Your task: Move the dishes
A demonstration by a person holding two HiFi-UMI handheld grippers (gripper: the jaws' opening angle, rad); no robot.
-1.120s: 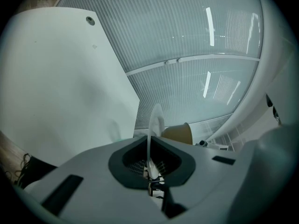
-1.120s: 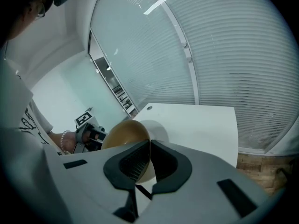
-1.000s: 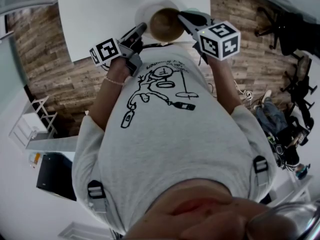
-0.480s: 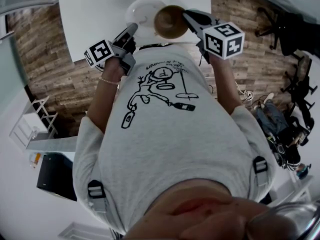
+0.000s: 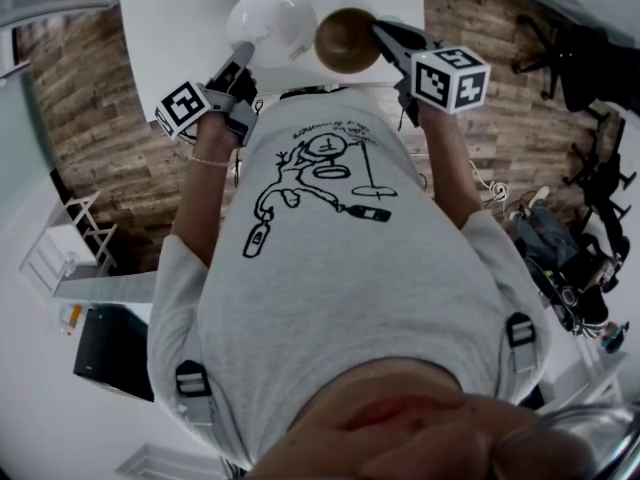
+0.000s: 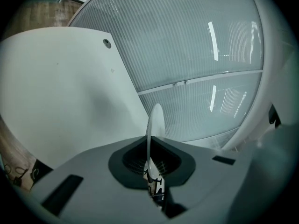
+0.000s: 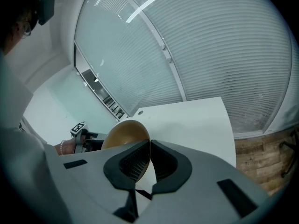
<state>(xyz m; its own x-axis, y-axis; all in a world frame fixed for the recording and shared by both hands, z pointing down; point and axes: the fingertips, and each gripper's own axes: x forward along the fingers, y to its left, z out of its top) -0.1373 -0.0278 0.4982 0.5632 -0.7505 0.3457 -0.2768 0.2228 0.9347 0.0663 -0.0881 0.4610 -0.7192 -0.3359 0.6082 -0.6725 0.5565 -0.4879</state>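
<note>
The left gripper (image 5: 243,58) has swung out to the left, drawing the white plate (image 5: 270,23) clear of the brown bowl (image 5: 345,40)! Its jaws are clamped tight on the plate's rim. The right gripper (image 5: 383,36) pinches the bowl's rim, and the two dishes sit side by side over the white table (image 5: 170,28).

The person wore a light grey short-sleeved T-shirt (image 5: 340,288) printed on the chest with a black line drawing (image 5: 320,183) of a stick figure among bottles. A thin bracelet (image 5: 205,160) circled the left wrist, and grey harness buckles (image 5: 195,383) sat at both shoulders. The left tool (image 5: 243,58) and right tool (image 5: 380,34) had pale grey shells with dark ribbed pads. Each carried a white cube (image 5: 450,78) faced with black square markers.
</note>
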